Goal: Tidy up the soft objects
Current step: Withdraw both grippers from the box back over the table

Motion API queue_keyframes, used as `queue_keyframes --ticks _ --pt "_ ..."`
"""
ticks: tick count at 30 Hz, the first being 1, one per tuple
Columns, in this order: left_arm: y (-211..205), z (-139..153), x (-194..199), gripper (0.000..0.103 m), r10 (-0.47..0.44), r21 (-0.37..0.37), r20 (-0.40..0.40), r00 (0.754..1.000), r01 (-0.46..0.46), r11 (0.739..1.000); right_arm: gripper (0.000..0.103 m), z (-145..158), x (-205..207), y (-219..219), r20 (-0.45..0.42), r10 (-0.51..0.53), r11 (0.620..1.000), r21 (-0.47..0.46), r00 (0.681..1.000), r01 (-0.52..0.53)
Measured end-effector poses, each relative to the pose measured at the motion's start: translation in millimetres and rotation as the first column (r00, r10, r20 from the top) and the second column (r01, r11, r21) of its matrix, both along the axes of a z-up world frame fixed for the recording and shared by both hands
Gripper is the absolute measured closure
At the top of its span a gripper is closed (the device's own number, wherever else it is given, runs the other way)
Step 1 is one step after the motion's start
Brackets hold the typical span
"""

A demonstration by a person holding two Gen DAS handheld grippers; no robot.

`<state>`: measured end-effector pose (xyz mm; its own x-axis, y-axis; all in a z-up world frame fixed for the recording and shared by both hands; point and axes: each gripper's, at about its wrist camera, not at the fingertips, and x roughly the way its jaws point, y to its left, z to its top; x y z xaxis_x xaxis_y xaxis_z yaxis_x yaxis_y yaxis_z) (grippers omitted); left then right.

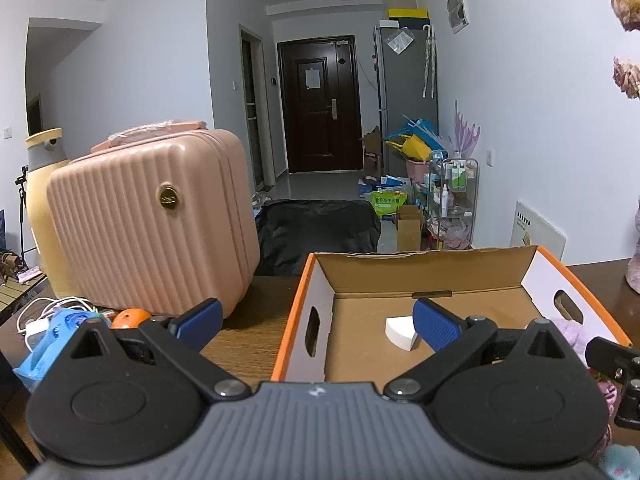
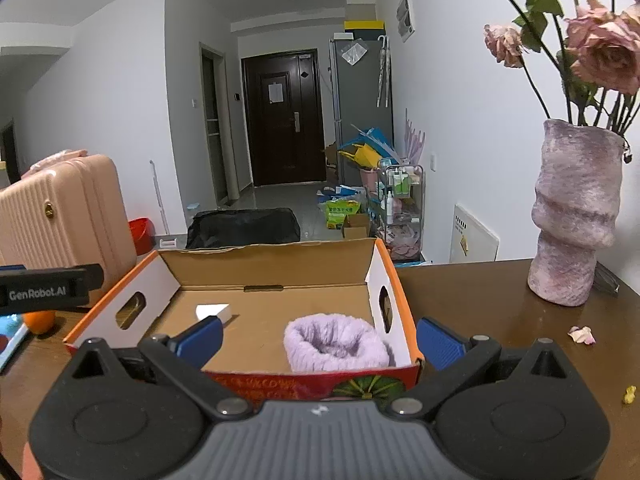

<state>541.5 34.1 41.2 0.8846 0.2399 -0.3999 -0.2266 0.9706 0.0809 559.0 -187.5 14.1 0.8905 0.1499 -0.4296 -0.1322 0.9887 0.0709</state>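
Two soft things boxed, both grippers empty and wide apart.

Both tools hang released over the near edge of the cardboard box (image 2: 276, 264): the left gripper (image 1: 316, 320) and the right gripper (image 2: 320, 334) each have their blue pads spread with nothing between them. Inside the box, a fluffy lilac band (image 2: 336, 344) sits in the near right corner and a white wedge sponge (image 2: 214, 312) lies toward the far left, so I'd judge the sorting underway, not finished. A pale blue plush bit (image 1: 622, 462) lies outside the box at the near right of the left view, likely next. Readable writing: "GenRobot.AI" on the left tool's side; the red print on the box front and the green bag's label are too blurred to read.
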Motion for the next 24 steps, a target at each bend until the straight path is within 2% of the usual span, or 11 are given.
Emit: queue_keyframes --ticks 15,24 --pt "-1 25 -61 0.000 -0.021 0.004 0.024 0.999 0.021 1.000 0.000 6 -59 -4 0.010 0.008 1.000 0.023 1.000 -0.008" --pt "4 23 -109 0.000 -0.043 -0.056 0.008 0.999 0.043 0.998 0.000 7 -97 -7 0.011 0.003 1.000 0.030 1.000 -0.004"
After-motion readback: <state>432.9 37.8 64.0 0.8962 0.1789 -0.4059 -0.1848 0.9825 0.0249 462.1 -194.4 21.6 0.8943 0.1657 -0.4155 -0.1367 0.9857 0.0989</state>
